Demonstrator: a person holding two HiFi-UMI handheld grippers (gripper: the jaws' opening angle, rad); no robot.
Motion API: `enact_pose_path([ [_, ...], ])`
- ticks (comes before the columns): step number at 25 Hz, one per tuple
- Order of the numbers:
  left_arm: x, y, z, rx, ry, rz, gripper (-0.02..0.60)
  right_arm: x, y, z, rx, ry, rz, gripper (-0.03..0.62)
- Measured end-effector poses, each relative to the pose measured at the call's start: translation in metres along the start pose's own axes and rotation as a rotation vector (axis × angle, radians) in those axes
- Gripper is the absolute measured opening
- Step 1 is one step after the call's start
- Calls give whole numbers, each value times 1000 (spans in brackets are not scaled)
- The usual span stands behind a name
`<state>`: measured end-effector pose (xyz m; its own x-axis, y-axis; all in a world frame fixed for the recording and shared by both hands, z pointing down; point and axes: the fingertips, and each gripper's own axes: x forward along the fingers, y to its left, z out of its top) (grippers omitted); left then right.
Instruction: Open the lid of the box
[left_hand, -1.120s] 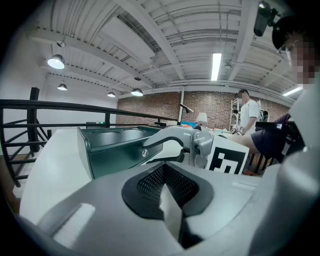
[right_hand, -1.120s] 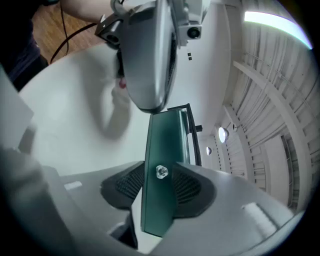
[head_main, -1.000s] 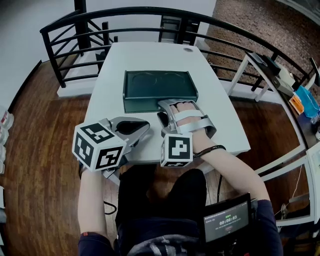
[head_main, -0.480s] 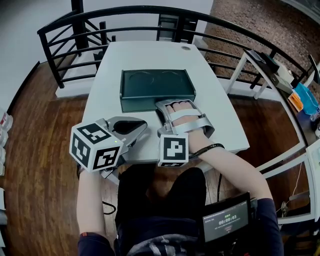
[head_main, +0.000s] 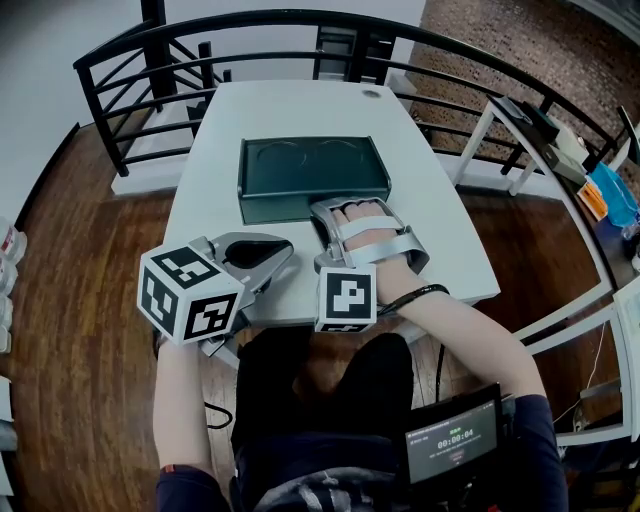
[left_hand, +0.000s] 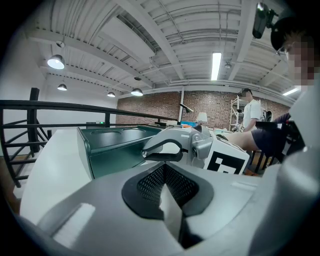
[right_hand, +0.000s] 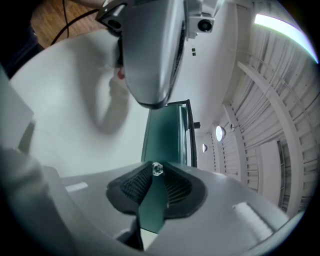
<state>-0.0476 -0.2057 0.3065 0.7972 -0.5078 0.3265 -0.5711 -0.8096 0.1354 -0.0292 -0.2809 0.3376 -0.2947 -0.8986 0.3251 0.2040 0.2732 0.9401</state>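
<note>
A dark green box (head_main: 313, 165) lies flat on the white table (head_main: 300, 110), with two round hollows in its lid. My right gripper (head_main: 325, 207) is at the middle of the box's front edge. In the right gripper view its jaws (right_hand: 156, 168) are closing, and the pads press on a green strip of the lid, beside a small clear stud (right_hand: 157, 169). The box (right_hand: 167, 132) stretches away beyond them. My left gripper (head_main: 288, 255) rests near the table's front edge, short of the box. It is shut (left_hand: 163, 167) on nothing and faces the box (left_hand: 115, 145).
A black railing (head_main: 130, 50) curves round the table's far side and left. A white rack (head_main: 560, 150) with loose items stands at the right. A small screen (head_main: 455, 440) sits by the person's lap. There is a round grommet (head_main: 373, 95) at the table's far edge.
The right gripper has stayed at the box's front edge, its jaws drawn a little closer together. The left gripper has barely moved.
</note>
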Motion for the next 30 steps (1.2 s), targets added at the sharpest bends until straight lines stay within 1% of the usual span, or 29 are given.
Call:
enact_pose_path([
  [3, 0, 0, 0, 0, 1, -1, 13, -7, 0, 3, 46, -19, 22, 67],
  [8, 0, 1, 0, 0, 1, 0, 14, -16, 4, 4, 32, -38, 41, 67],
  [13, 0, 1, 0, 1, 2, 2, 14, -31, 6, 11, 66, -66, 68, 67],
  [15, -1, -2, -1, 5, 4, -14, 14, -37, 8, 13, 64, -77, 74, 67],
  [18, -7, -16, -7, 30, 12, -67, 14, -46, 13, 13, 45, -87, 74, 67],
  [20, -11, -20, -9, 55, 22, -66, 14, -51, 15, 11, 23, -82, 70, 67],
  [23, -9, -20, -10, 86, 39, -48, 14, -61, 15, 16, 46, -103, 83, 67],
  [26, -9, -23, -12, 119, 49, -44, 14, -69, 22, 17, 37, -105, 101, 67],
  [30, -11, -36, -16, 184, 50, -82, 14, -82, 26, 17, 22, -117, 106, 67],
])
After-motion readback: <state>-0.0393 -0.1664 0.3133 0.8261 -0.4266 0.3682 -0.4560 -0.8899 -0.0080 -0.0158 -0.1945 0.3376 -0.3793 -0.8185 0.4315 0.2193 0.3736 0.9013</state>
